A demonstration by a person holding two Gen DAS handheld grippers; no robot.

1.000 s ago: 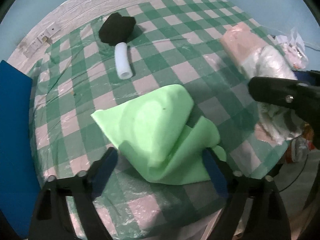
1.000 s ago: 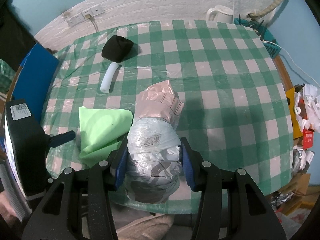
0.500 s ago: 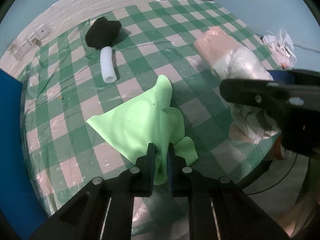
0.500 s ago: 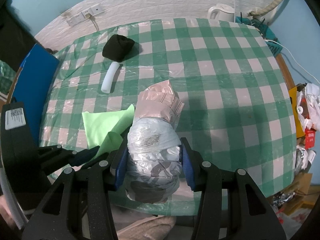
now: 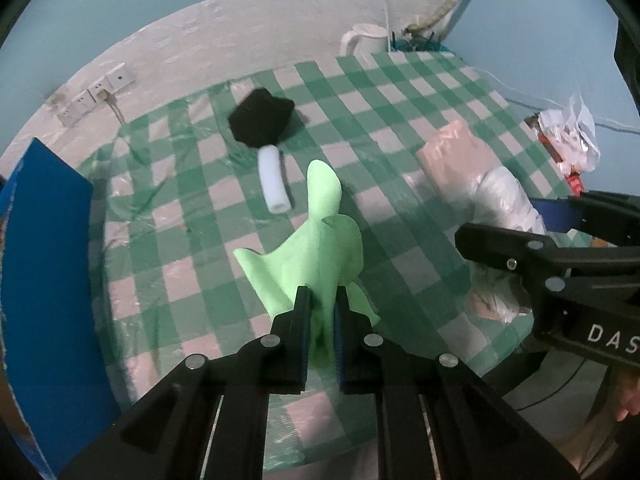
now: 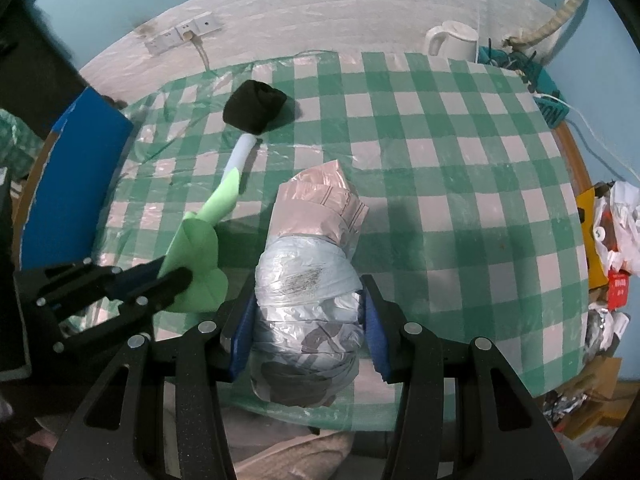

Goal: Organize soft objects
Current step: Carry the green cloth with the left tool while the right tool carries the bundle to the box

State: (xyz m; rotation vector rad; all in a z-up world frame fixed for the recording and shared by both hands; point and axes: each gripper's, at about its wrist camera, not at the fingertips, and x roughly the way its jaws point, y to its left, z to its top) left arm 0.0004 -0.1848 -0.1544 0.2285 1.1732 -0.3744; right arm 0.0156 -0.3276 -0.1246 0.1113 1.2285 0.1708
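Note:
My left gripper (image 5: pixel 321 304) is shut on a light green foam sheet (image 5: pixel 316 240), which hangs bunched and lifted off the green checked tablecloth (image 5: pixel 168 216). From the right wrist view the same green sheet (image 6: pixel 200 248) sticks up beside the left gripper (image 6: pixel 172 280). My right gripper (image 6: pixel 306 312) is shut on a plastic-wrapped bundle (image 6: pixel 308 288), grey at the near end and pink at the far end, lying on the table. That bundle (image 5: pixel 480 184) lies to the right of the sheet in the left wrist view. A black soft lump (image 5: pixel 262 120) and a white foam tube (image 5: pixel 274 184) lie farther back.
A blue board (image 5: pixel 44 272) stands along the table's left edge. A white kettle (image 6: pixel 452 40) and a teal item (image 6: pixel 548 96) sit at the far right corner. Wall sockets (image 6: pixel 184 34) are behind the table. Clutter (image 6: pixel 616 232) lies off the right edge.
The left jaws closed on the green sheet and lifted it, so it went from lying flat to hanging bunched above the cloth. The right gripper stayed on the bundle.

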